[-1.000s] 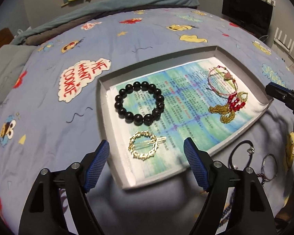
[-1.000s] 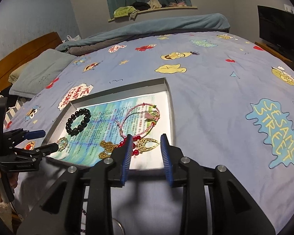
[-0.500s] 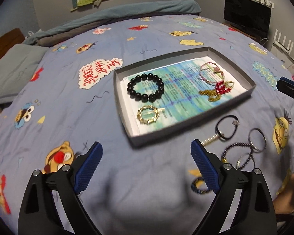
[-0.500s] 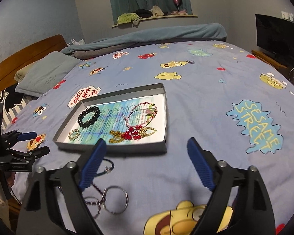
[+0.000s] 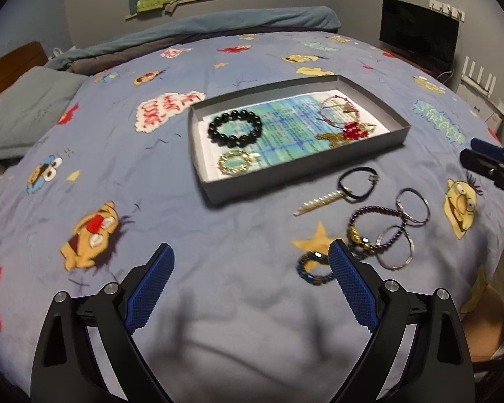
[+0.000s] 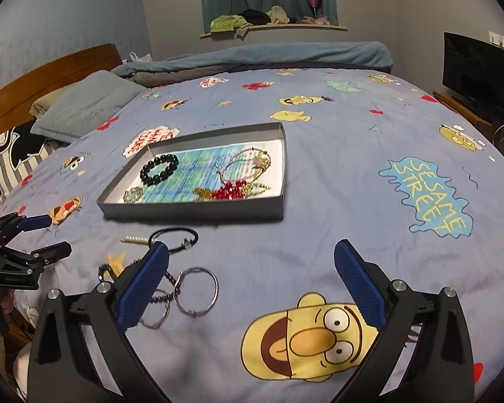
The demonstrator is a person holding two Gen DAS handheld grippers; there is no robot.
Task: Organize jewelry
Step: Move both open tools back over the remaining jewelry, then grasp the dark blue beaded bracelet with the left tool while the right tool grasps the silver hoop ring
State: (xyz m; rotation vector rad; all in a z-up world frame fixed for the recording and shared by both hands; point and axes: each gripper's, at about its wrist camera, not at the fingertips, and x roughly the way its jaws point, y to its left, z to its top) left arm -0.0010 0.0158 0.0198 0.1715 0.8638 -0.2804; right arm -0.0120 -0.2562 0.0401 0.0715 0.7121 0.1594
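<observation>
While over bedspread (image 5: 252,302), both wide, empty:
Left gripper (image 5: 250,262): jaws spread, just opened.
Right gripper (image 6: 252,257): likewise.
Gray tray (image 5: 305,164), upper centre: black bead bracelet (image 5: 235,127).

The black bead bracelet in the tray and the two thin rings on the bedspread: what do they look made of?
Black bead bracelet: round, glossy beads with small highlights, probably polished stone, glass or lacquered wood; the look leaves it open. Thin rings: silvery wire with a bright sheen, most likely metal bangles. Tray: matte grey walls with sharp folded corners, apparently cardboard.
</observation>
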